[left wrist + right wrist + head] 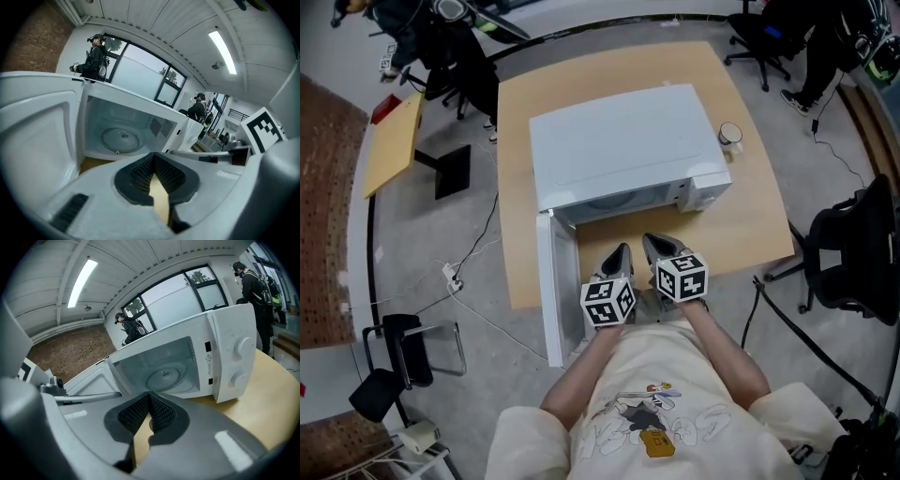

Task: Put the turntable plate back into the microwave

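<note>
A white microwave (623, 150) stands on a wooden table (741, 225), its door (551, 286) swung open toward me on the left. The round glass turntable plate (121, 139) lies flat on the cavity floor and also shows in the right gripper view as the plate (165, 376). Both grippers hover side by side in front of the opening, apart from the plate. My left gripper (619, 251) is shut, its ribbed pads (140, 173) meeting with nothing between. My right gripper (654, 242) is shut and empty too, pads (161, 413) together.
A small cup (730, 135) sits on the table right of the microwave. The control panel with two knobs (241, 352) is at the oven's right. Office chairs (853, 253) stand around; a cable and power strip (450, 275) lie on the floor. People stand by the windows.
</note>
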Motion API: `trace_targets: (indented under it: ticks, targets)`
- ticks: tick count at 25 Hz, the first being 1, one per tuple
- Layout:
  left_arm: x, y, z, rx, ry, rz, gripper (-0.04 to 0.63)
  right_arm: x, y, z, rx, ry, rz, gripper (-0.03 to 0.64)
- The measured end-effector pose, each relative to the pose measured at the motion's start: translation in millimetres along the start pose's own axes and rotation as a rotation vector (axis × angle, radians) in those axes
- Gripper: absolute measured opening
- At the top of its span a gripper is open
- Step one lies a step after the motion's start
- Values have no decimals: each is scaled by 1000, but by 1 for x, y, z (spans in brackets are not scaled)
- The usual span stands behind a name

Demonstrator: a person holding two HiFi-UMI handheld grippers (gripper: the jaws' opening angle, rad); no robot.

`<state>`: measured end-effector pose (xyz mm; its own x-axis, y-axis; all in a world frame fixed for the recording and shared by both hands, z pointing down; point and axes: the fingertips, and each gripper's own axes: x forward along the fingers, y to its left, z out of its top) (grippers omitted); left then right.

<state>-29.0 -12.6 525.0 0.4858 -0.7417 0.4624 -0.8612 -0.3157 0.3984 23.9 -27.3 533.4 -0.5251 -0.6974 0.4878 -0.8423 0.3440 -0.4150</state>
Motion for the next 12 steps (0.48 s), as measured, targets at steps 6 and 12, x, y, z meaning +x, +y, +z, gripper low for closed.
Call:
trace_targets:
  ticks: [6,12]
  targets:
    - [2,-2,-7,-2,30,-2,0,0,5,-9,-33,18,-2,6]
    - [-4,-4,-15,-16,41,-4,0,-2,5,-16,-20,29,-1,6]
